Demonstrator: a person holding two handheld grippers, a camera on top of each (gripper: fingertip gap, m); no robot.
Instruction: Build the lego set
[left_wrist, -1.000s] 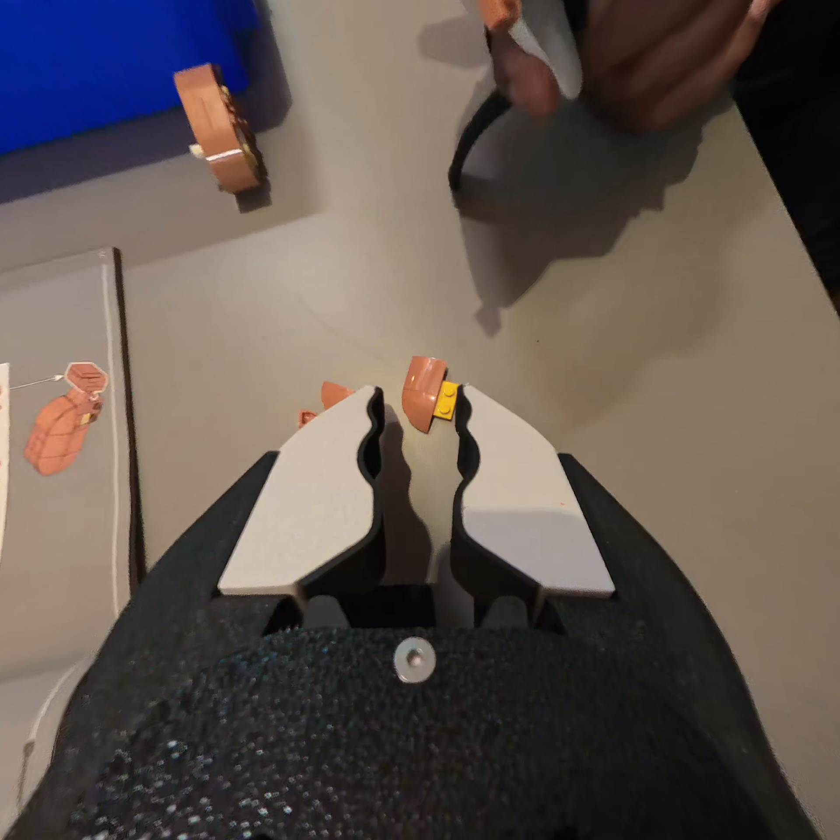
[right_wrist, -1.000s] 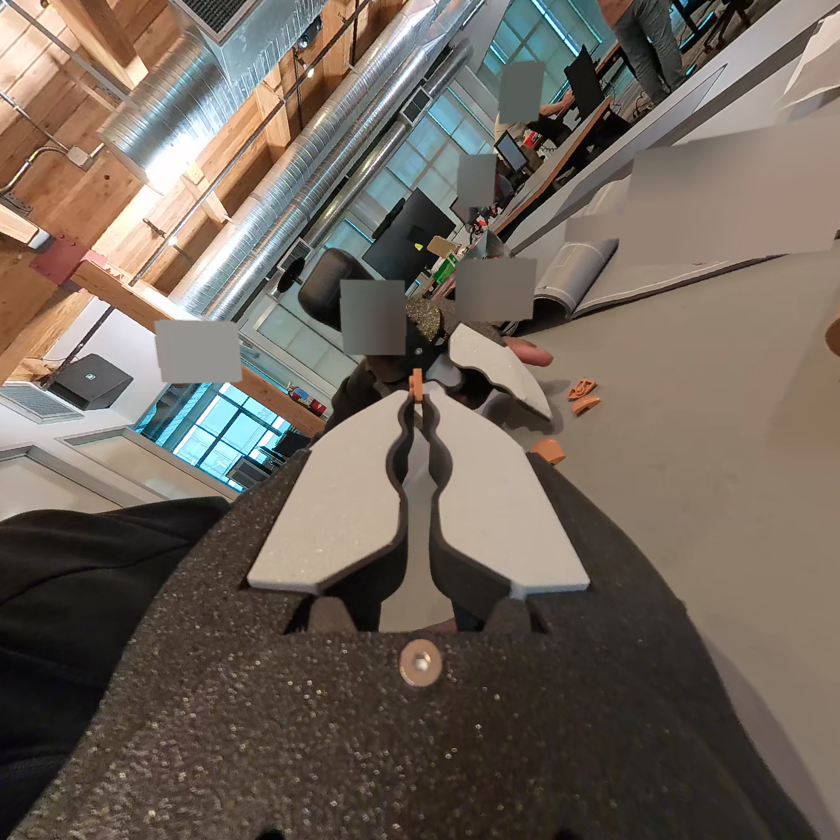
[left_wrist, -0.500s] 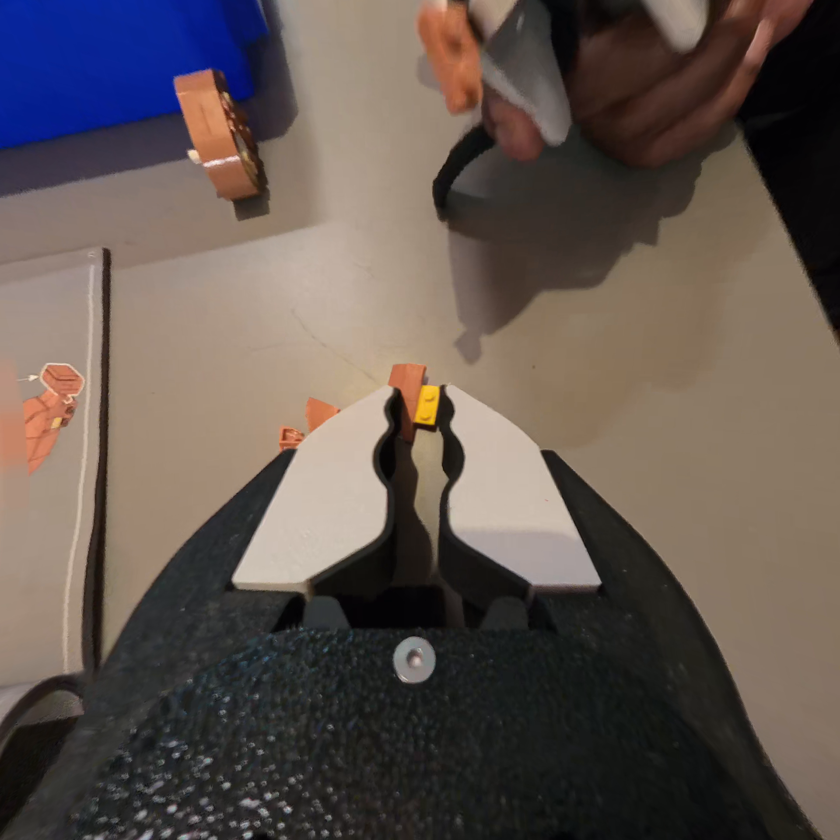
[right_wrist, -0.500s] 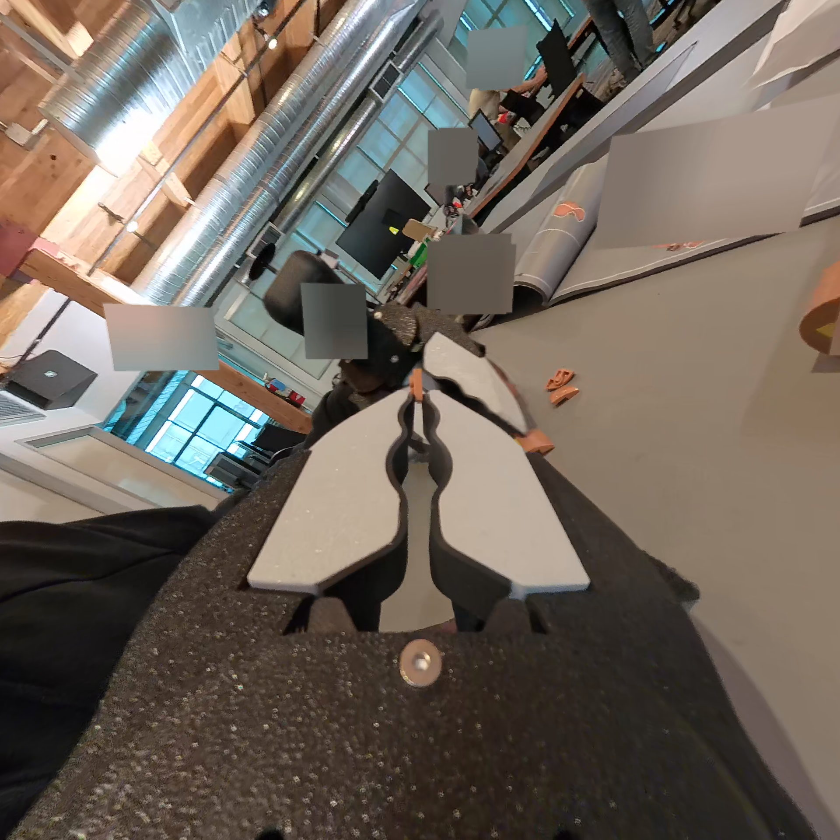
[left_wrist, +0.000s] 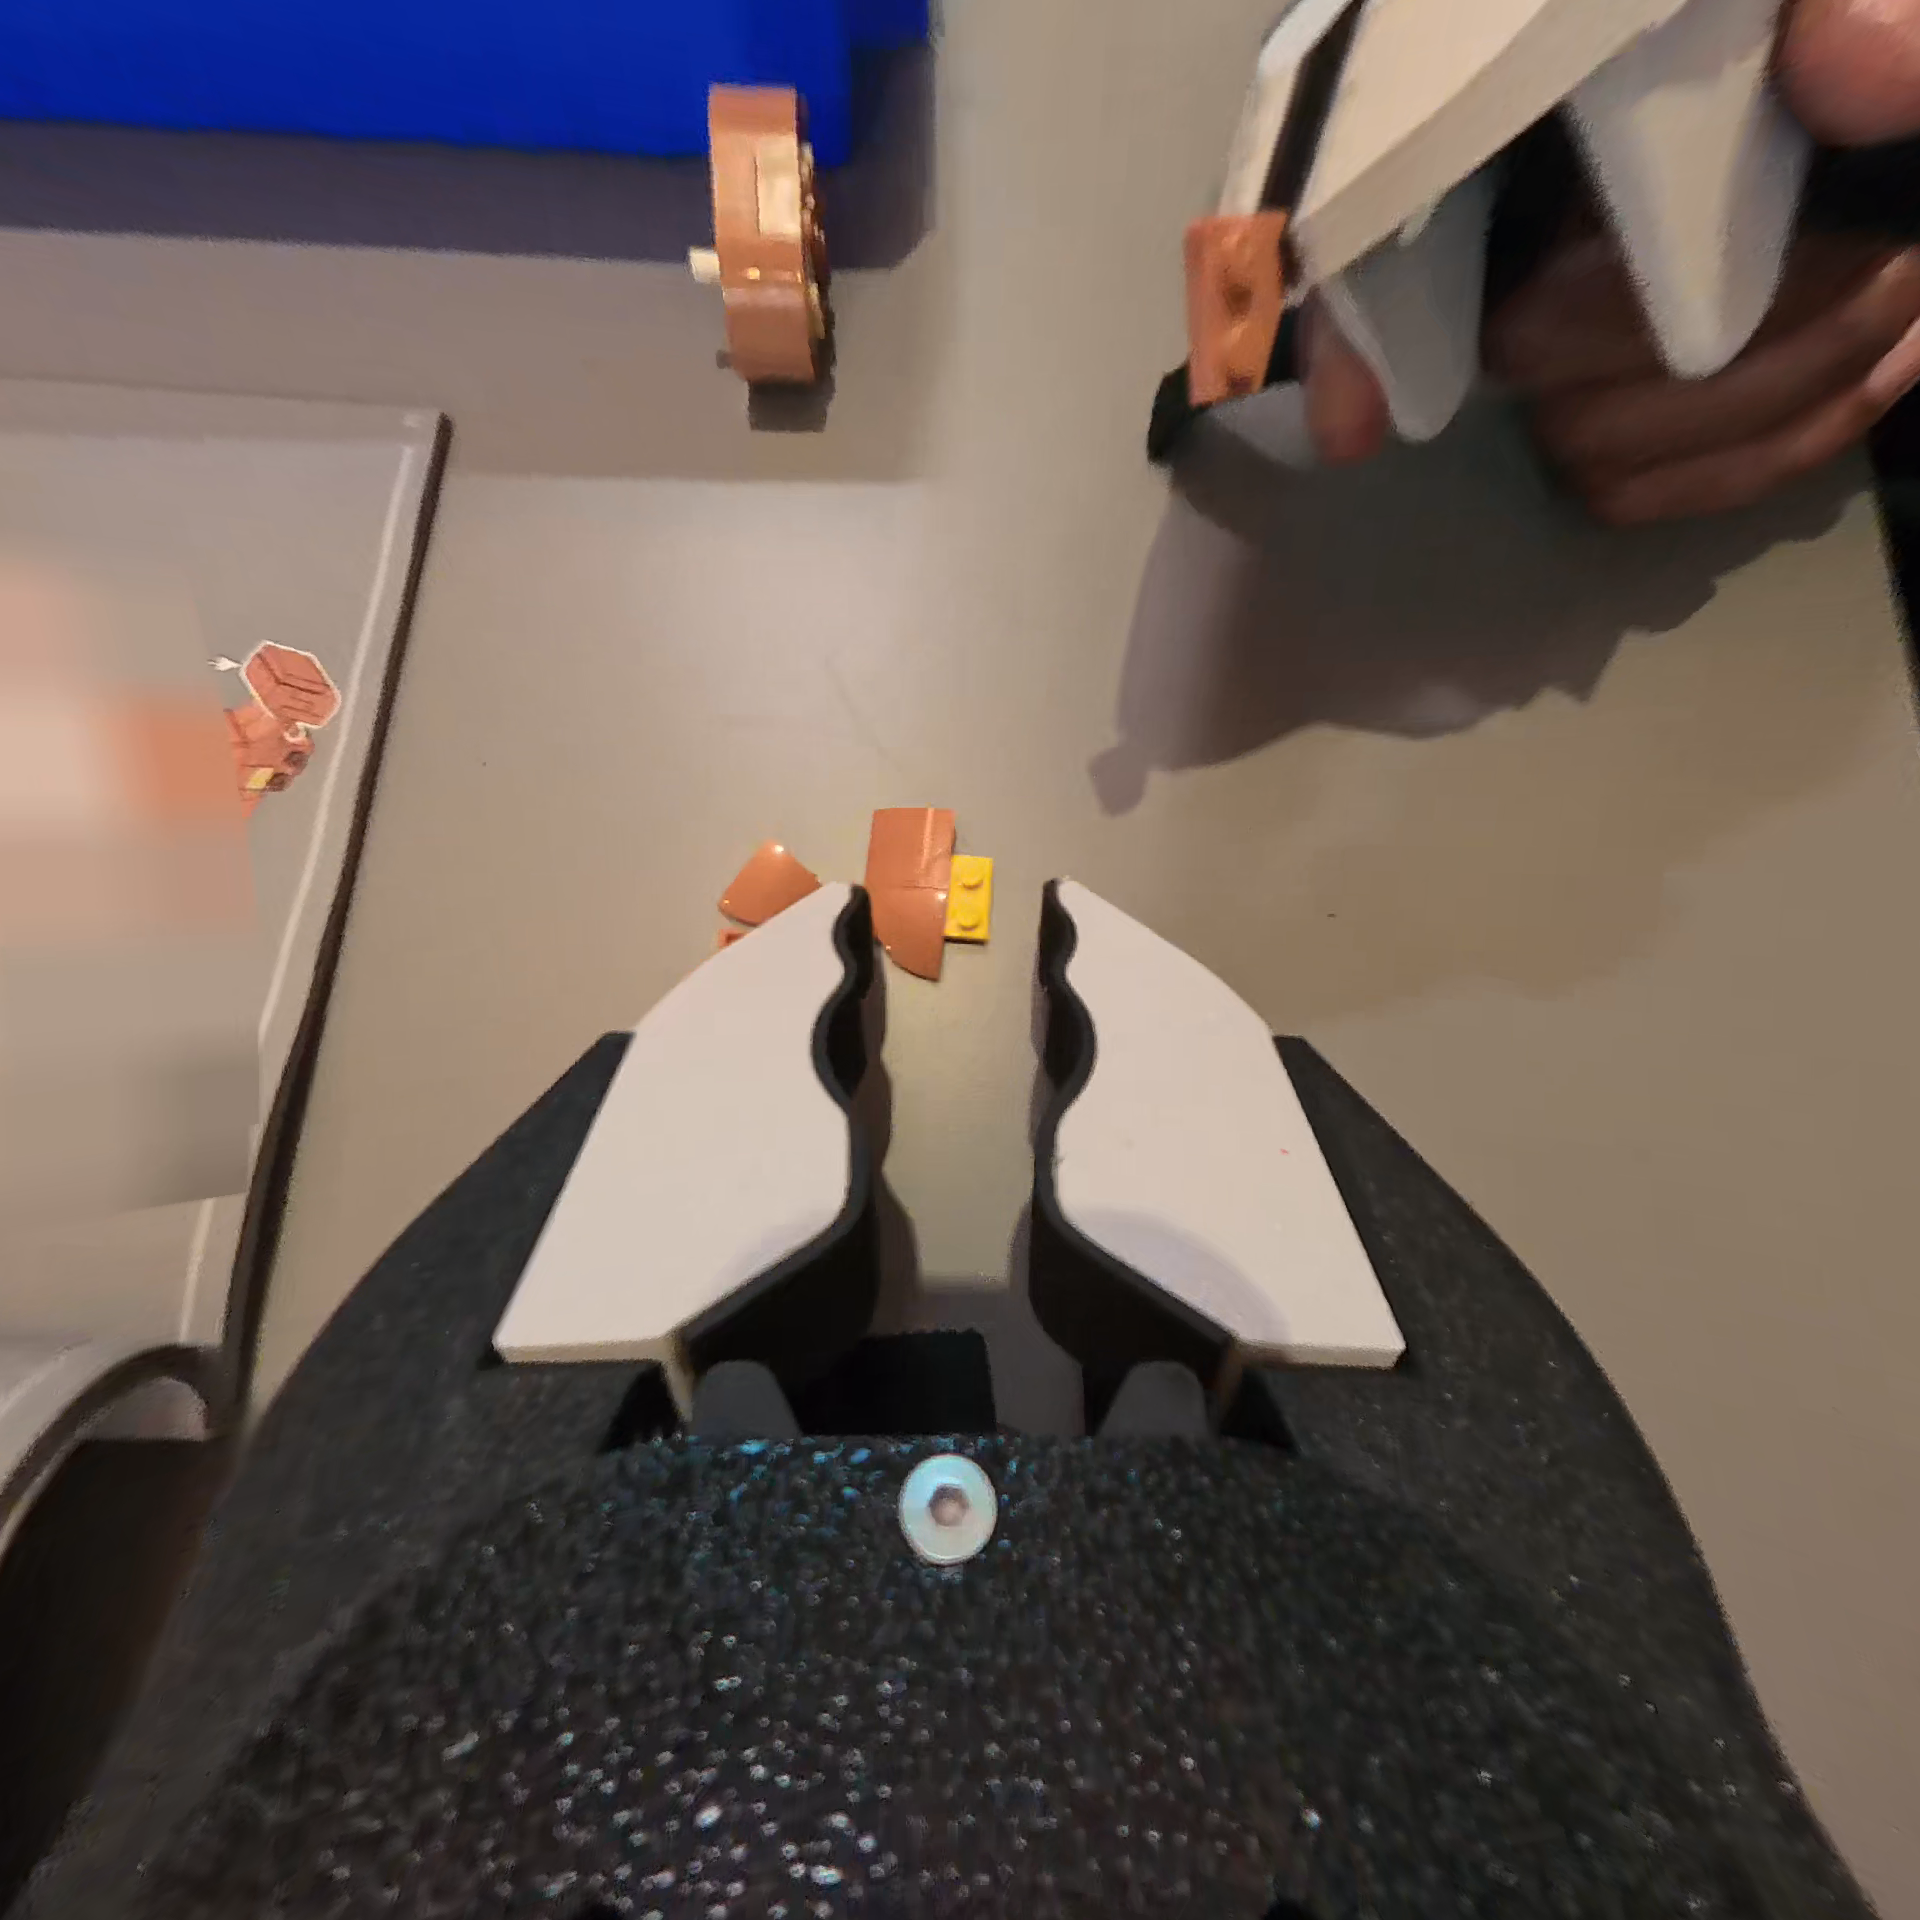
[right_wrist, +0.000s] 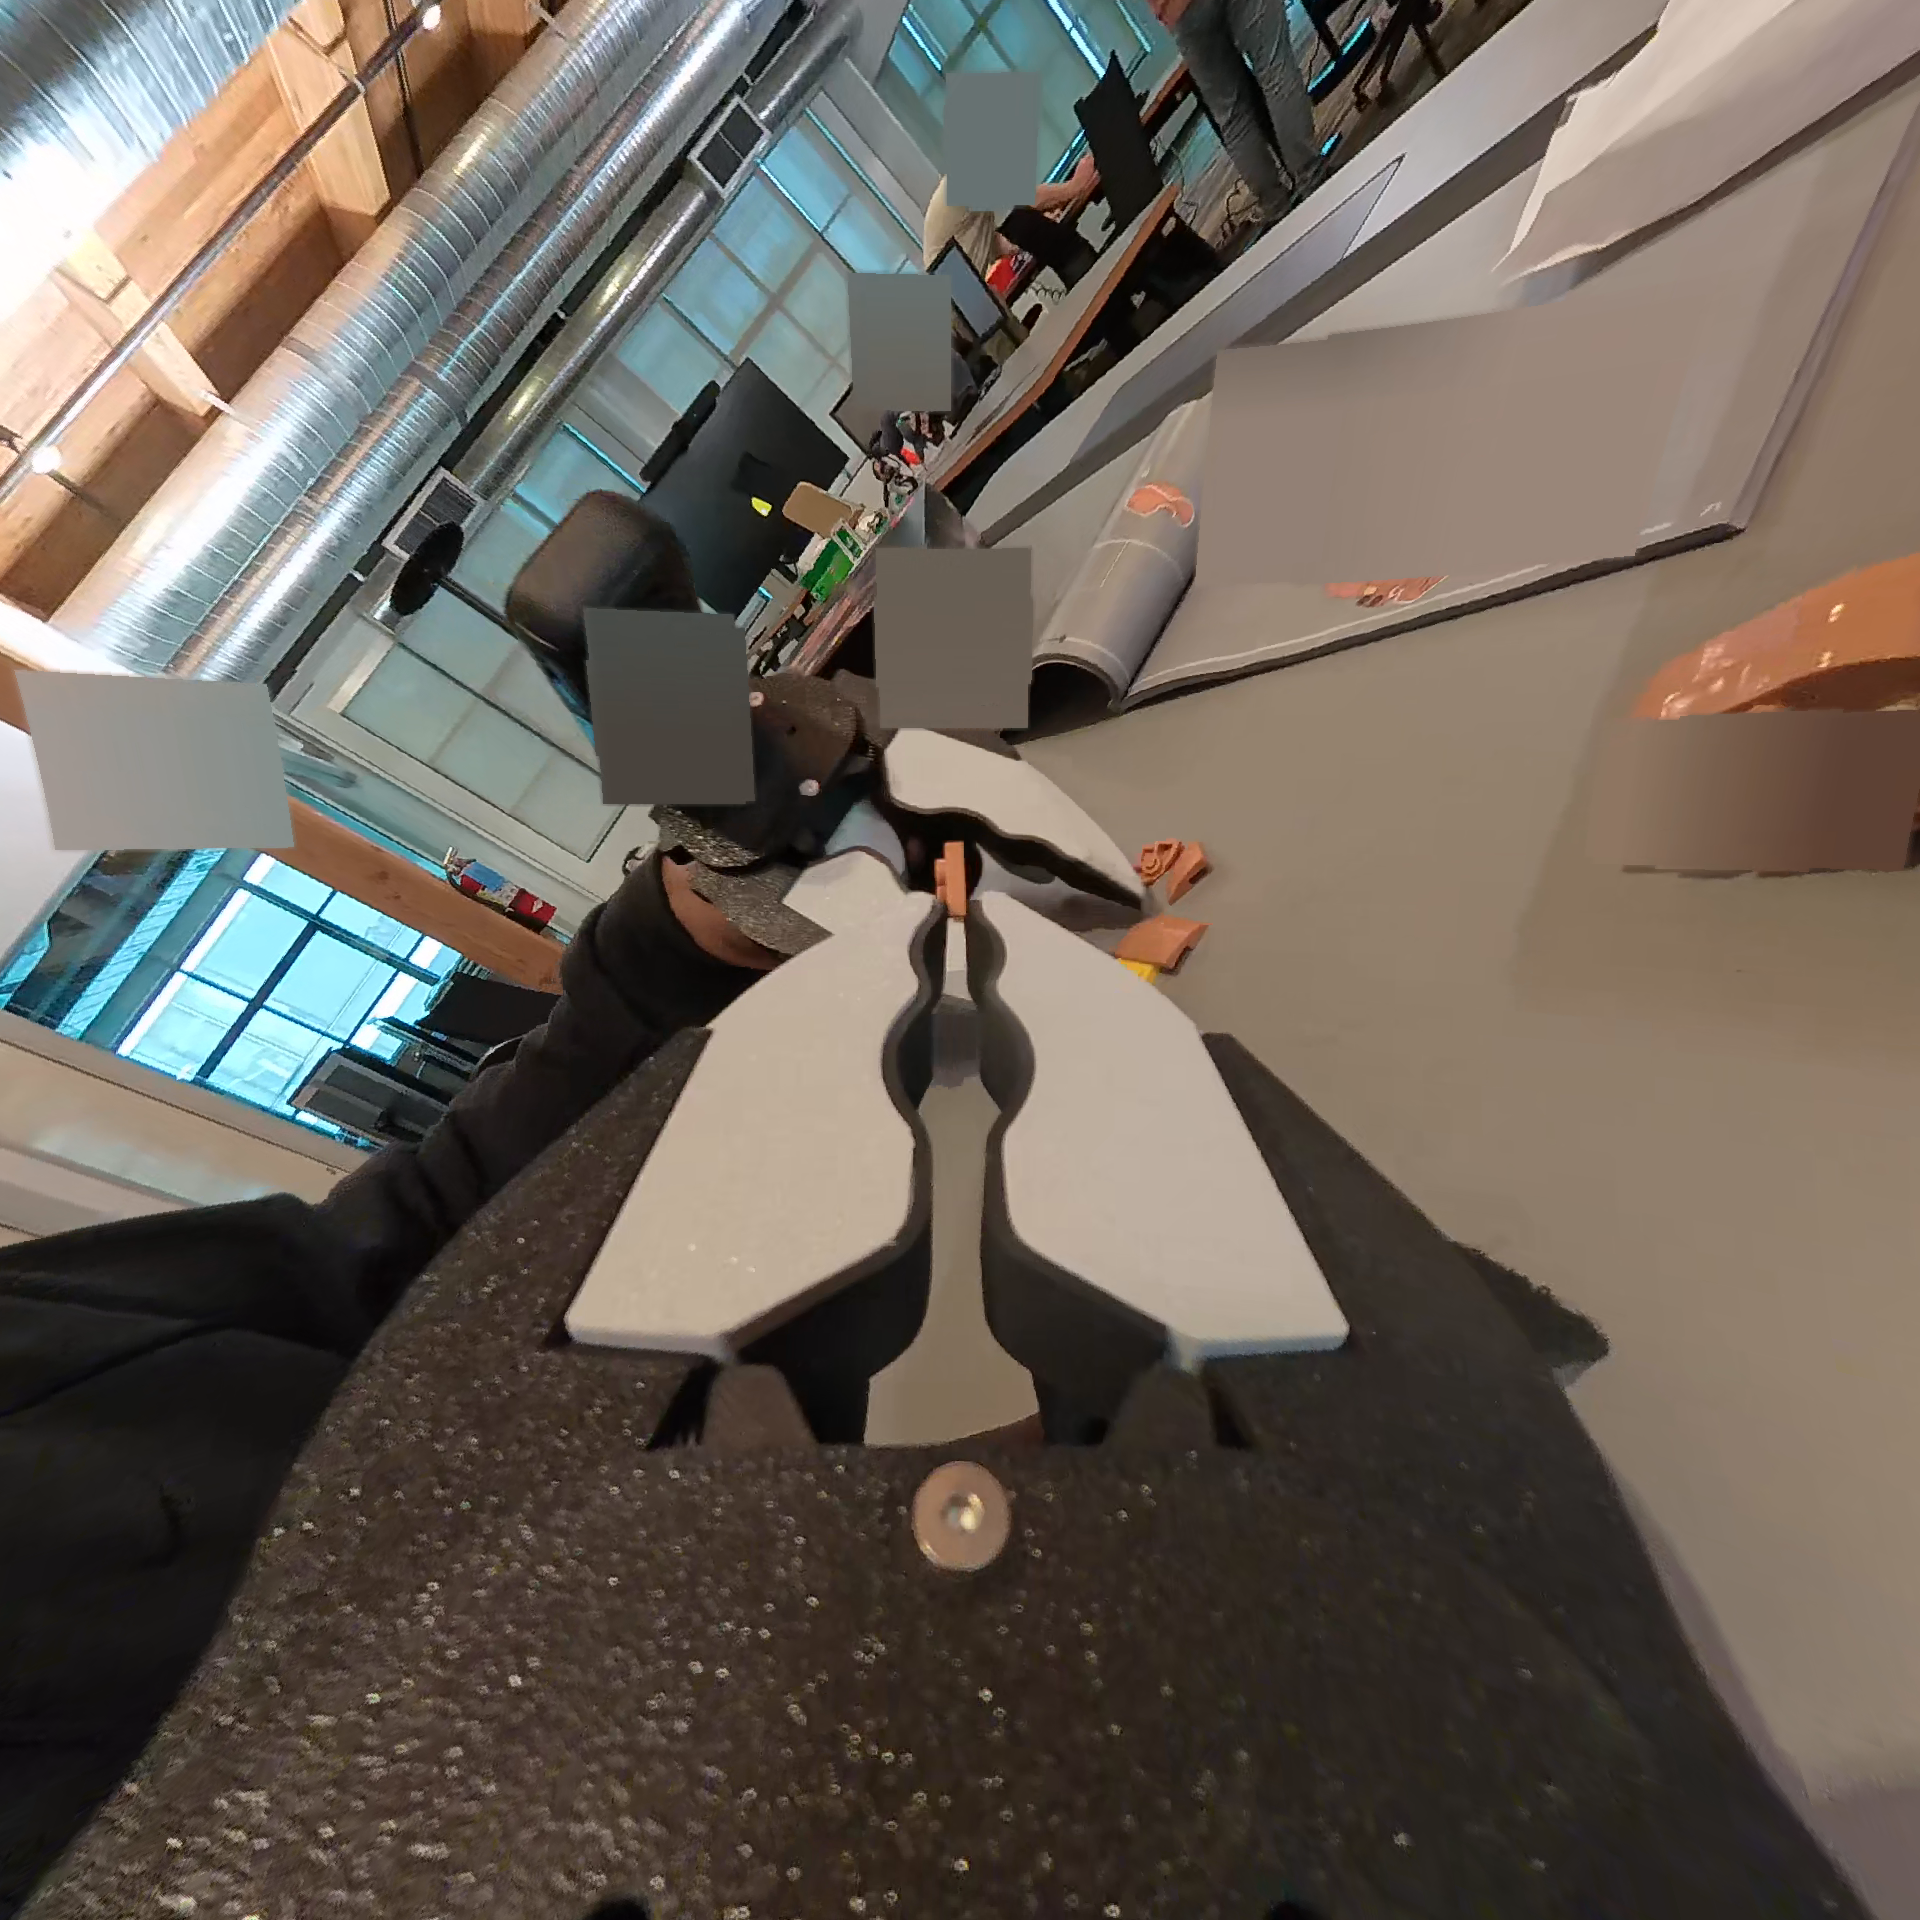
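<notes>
Left claw (left_wrist: 951, 899) spread wide, gripping nothing; small brown curved brick with yellow studded plate (left_wrist: 925, 891) lying on grey table (left_wrist: 1351, 1039) between tips, against left pad. Better centred before squeezing. Right claw (right_wrist: 956, 914) pinched on thin brown plate (right_wrist: 951, 878), aloft.

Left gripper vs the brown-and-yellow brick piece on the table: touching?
Cannot tell. Left wrist view: left gripper open; right finger clear of the brick piece, left finger's tip overlaps its brown edge.
</notes>
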